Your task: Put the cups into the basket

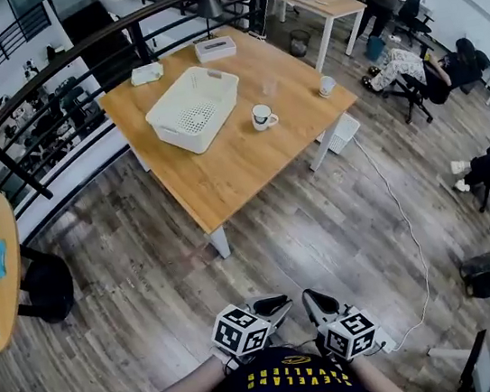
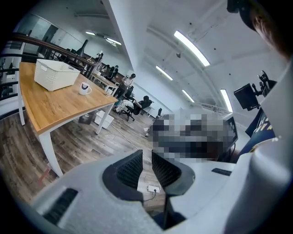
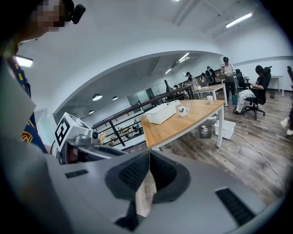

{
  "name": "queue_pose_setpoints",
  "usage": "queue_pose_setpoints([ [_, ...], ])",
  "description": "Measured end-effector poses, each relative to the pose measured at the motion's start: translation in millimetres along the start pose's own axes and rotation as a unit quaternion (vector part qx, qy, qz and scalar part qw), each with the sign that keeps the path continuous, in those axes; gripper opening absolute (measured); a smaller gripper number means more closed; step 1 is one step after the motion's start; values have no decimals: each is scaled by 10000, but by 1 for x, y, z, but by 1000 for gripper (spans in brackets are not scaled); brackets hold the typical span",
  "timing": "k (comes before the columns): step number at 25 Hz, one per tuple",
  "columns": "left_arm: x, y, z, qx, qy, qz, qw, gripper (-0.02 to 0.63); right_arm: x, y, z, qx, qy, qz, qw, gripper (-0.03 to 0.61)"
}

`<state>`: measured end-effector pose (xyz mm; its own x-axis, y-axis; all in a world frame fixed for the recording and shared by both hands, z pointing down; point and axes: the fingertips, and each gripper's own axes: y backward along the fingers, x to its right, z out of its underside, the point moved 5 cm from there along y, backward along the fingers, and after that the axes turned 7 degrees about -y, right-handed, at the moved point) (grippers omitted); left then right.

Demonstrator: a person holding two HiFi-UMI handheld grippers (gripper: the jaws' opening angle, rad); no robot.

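Three cups wait on the wooden table, none of them in the basket yet: a white mug with a dark pattern just beside the basket's long side, a clear glass a little past it, and a small pale cup close to the table's far corner. You stand well back from all of them, both tools held close to your body.

Your left gripper is released but only by a narrow slit, with nothing but floor showing between the pads. Your right gripper is clenched tip to tip on nothing.

Neither gap would take a cup as it stands. If you reach in without spreading the jaws first, you will likely push a cup along the wood instead of gripping it. The corner cup is the one most at risk, since a nudge could send it off the edge. The glass is faint against the tabletop and probably slick, so a misjudged or shallow pinch could tip it. A white cable trails across the floor on your right; mind it as you approach.

The white perforated basket looks empty, its holed bottom plainly showing. Whether the mug holds anything cannot be told from here.
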<state>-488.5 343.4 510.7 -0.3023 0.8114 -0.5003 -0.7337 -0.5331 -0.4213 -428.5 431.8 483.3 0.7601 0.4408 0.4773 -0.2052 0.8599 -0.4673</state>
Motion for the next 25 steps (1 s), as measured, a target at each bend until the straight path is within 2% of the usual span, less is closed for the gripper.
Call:
queue_pose_setpoints([
  [9, -29, 2, -15, 222, 285, 74, 9993, 71, 3, -26, -22, -157, 77, 39, 9998, 14],
  [13, -43, -1, -25, 335, 311, -63, 9989, 71, 14, -41, -31, -221, 56, -19, 9997, 14],
  [15, -50, -1, -34, 514, 246, -121, 9983, 71, 20, -51, -36, -255, 17, -110, 9996, 14],
  [18, -57, -5, -53, 782, -64, -232, 9966, 71, 32, -65, -49, -258, 12, -273, 9993, 14],
  [21, -64, -18, -71, 768, -409, -330, 9957, 67, 46, -81, -65, -293, 90, -440, 9986, 14],
  [25, -78, -47, -94, 807, -461, -408, 9948, 34, 73, -100, -92, -363, 243, -659, 9969, 14],
])
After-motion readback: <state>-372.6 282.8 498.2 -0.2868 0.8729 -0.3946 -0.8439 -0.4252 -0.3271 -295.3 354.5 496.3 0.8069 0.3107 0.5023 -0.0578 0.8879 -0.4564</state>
